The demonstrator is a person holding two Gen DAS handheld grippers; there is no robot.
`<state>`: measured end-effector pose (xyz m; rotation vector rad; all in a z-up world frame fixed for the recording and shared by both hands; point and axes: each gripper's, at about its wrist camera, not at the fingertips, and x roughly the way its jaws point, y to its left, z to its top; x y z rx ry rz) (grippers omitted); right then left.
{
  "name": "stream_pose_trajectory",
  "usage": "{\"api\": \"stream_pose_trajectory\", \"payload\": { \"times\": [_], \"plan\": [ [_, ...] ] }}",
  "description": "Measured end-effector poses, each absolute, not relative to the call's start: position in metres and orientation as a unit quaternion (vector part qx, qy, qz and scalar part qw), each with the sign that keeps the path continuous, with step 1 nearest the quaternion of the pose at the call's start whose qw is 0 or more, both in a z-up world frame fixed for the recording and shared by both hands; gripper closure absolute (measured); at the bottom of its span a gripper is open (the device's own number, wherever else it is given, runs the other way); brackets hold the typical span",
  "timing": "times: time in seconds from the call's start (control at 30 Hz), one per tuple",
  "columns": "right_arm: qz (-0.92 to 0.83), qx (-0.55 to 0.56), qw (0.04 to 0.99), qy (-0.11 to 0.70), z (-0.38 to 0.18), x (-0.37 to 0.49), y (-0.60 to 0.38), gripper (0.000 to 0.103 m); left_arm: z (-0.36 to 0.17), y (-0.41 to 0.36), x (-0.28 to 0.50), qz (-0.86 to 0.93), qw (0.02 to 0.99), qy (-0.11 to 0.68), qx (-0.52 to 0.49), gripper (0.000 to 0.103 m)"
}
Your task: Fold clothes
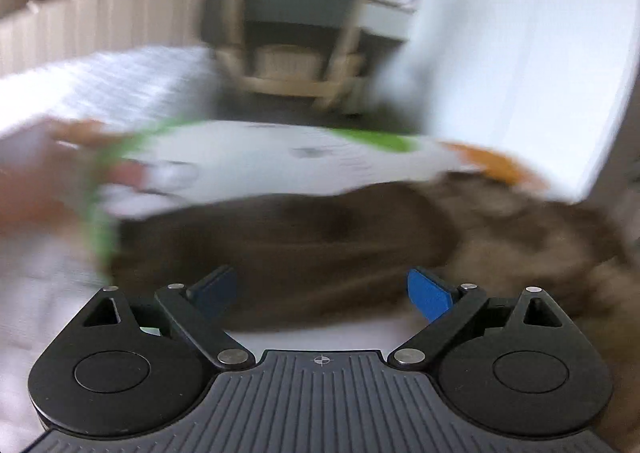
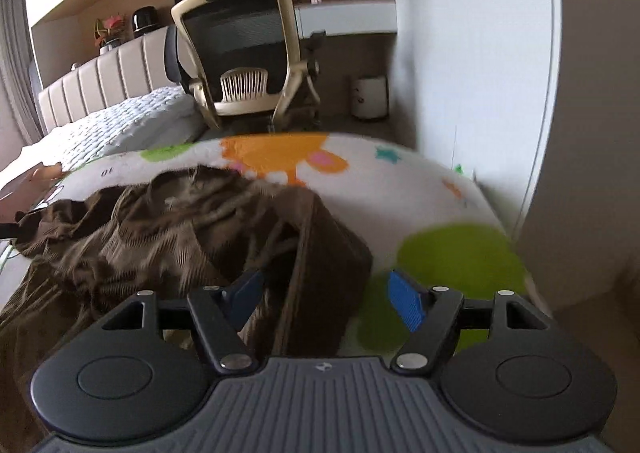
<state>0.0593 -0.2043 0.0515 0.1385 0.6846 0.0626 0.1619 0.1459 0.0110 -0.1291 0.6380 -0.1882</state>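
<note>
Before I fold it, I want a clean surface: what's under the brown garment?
The brown garment lies crumpled on a white mat printed with green and orange shapes. The mat shows around it; what lies beneath the cloth itself is covered.

- The left wrist view is motion-blurred: brown garment (image 1: 304, 237) and chair (image 1: 296, 25) lack detail.
- The brown garment runs off the right wrist view's left edge.

Ahead of me a cream-framed office chair (image 2: 244, 61) with black mesh back; left of the chair, a bed (image 2: 120, 125) with a padded beige headboard (image 2: 100, 81); right of it, a white bin (image 2: 370, 98) against the white wall (image 2: 472, 53); behind it, a desk (image 2: 344, 15); soft daylight.
</note>
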Motion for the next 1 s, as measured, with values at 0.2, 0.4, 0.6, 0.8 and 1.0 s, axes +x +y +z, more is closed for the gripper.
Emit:
{"api": "stream_pose_trajectory", "payload": {
  "times": [0.2,0.4,0.6,0.8,1.0],
  "plan": [
    [0.035,-0.085,0.922,0.377,0.031,0.088,-0.174,0.091,-0.021,0.064,0.168,-0.196,0.919,0.333,-0.078,0.006],
    [-0.113,-0.333,0.896,0.273,0.070,0.128,-0.175,0.095,-0.039,0.050,0.175,-0.188,0.909,0.367,-0.069,0.005],
    [-0.067,-0.186,0.909,0.366,0.065,0.139,-0.210,0.044,-0.042,0.052,0.179,-0.183,0.910,0.367,-0.065,0.005],
    [0.091,0.055,0.943,0.315,0.103,0.124,-0.201,0.036,-0.019,0.059,0.191,-0.198,0.903,0.369,-0.095,0.004],
    [0.185,0.207,0.878,0.389,0.067,0.213,-0.151,0.035,0.000,0.064,0.232,-0.174,0.911,0.361,-0.098,0.002]
  ]
}}
